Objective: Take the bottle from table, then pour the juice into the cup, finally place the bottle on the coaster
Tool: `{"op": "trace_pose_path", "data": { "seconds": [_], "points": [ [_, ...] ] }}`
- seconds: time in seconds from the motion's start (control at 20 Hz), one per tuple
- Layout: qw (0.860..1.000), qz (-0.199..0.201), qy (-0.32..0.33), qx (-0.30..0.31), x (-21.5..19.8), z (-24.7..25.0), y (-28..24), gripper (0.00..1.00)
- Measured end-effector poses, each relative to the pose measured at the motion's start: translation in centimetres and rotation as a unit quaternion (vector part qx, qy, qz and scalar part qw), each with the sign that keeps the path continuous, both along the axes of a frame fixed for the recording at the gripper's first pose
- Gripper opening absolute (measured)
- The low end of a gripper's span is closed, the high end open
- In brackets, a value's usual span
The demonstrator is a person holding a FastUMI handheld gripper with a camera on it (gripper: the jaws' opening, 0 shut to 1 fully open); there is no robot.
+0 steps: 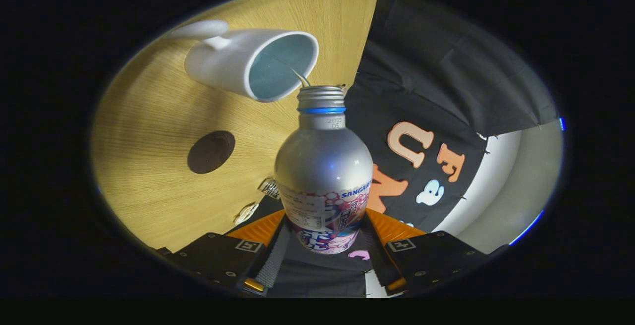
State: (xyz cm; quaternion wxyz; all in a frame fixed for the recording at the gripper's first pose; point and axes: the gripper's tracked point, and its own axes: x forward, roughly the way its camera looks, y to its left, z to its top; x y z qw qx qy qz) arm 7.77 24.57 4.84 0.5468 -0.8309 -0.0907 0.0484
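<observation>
My gripper (322,245) is shut on the silver bottle (322,166), both fingers pressing its labelled lower body. The whole view is rolled sideways, so the bottle is tipped. Its open threaded mouth, with a blue ring below it, sits right at the rim of the white cup (248,62). A thin stream of liquid runs from the mouth into the cup's pale blue inside. The cup's handle points away from the bottle. The round dark brown coaster (211,152) lies flat on the wooden table (149,131), beyond my left finger and nearer to me than the cup.
The table's edge runs just past the bottle's mouth, with the black cloth wall beyond it. Two small shiny wrapped items (268,188) lie on the table close to my left finger. A pale curved surface shows past the cloth.
</observation>
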Motion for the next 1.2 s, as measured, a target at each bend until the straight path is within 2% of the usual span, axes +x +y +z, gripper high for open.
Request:
{"op": "trace_pose_path", "data": {
  "seconds": [0.25,0.35,0.45,0.55,0.65,0.7,0.85,0.95,1.2],
  "points": [
    [0.999,-0.005,0.032,0.037,0.2,-1.7,-0.3,0.76],
    [0.995,-0.012,0.051,0.084,0.1,-2.4,-0.7,0.76],
    [0.987,-0.02,0.072,0.14,0.4,-3.0,-0.9,0.76],
    [0.973,-0.027,0.103,0.203,0.9,-3.9,-1.0,0.76],
    [0.963,-0.027,0.101,0.249,1.0,-3.8,-1.1,0.76],
    [0.955,-0.033,0.102,0.276,1.0,-3.7,-1.5,0.76],
    [0.921,-0.053,0.129,0.363,1.6,-5.2,-2.7,0.76],
    [0.913,-0.068,0.104,0.389,1.7,-4.2,-4.3,0.77],
    [0.839,-0.075,0.142,0.52,2.1,-5.7,-5.0,0.77]
  ]
}}
